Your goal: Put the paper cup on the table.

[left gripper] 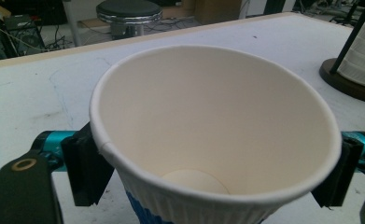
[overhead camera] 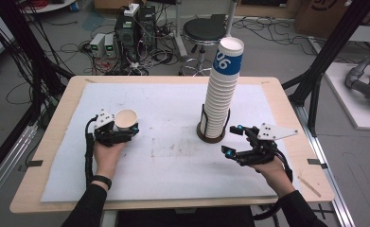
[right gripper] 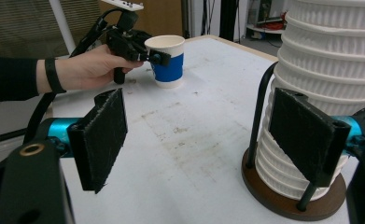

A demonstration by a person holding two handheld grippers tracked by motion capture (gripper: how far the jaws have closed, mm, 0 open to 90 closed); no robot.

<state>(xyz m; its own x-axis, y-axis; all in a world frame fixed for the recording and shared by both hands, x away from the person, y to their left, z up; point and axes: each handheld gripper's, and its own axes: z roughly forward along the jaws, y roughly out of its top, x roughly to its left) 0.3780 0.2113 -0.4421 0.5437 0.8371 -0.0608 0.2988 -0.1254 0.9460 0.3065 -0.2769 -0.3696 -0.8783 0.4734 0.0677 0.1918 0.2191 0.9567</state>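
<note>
Cup between my left jaws, right idle by the stack.

Counter (overhead camera: 173, 161) under both; tall cup stack (overhead camera: 222, 90) in its holder stands just beside my right hand-held gripper (overhead camera: 233, 140), jaws apart, nothing between them. Paper cup (overhead camera: 126, 120) stands upright on the counter between the jaws of my left hand-held gripper (overhead camera: 121, 130); whether the pads press it I cannot tell.

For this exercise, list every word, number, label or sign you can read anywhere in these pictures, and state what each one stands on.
"06": large white digits on the blue band of the top cup of the stack of paper cups, high view, standing tilted.
The blue band on the single paper cup between the left gripper fingers: no print can be made out.
Cardboard box at the top right: dark marking, too cut off to read.
</note>
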